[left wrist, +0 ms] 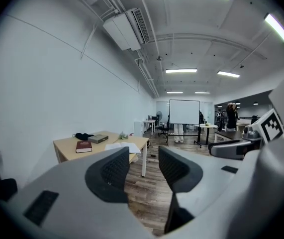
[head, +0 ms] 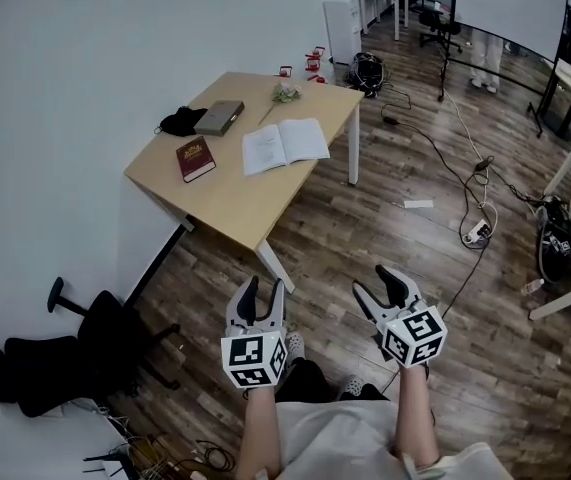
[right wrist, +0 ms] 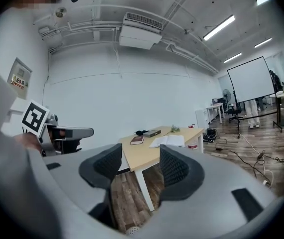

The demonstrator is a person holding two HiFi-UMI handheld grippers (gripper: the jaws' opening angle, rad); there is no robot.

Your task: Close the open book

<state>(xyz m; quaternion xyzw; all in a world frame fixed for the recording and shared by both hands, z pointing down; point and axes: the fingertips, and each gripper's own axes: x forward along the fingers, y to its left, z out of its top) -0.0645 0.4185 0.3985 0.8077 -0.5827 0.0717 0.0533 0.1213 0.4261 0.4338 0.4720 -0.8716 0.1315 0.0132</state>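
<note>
The open book [head: 285,145] lies flat with white pages up on the wooden table [head: 235,198], toward its right half; it also shows as the open book [left wrist: 123,147] and the open book [right wrist: 168,141]. Both grippers hang over the wood floor well short of the table, a clear stretch of floor away from the book. My left gripper [head: 264,289] is open with nothing between its jaws. To its right, my right gripper [head: 382,279] is open too and holds nothing.
A closed red book [head: 195,158], a grey book [head: 221,117], a black cloth [head: 181,122] and a small plant [head: 285,92] share the table. A black office chair [head: 75,348] stands at lower left. Cables and a power strip [head: 477,232] trail across the floor at right.
</note>
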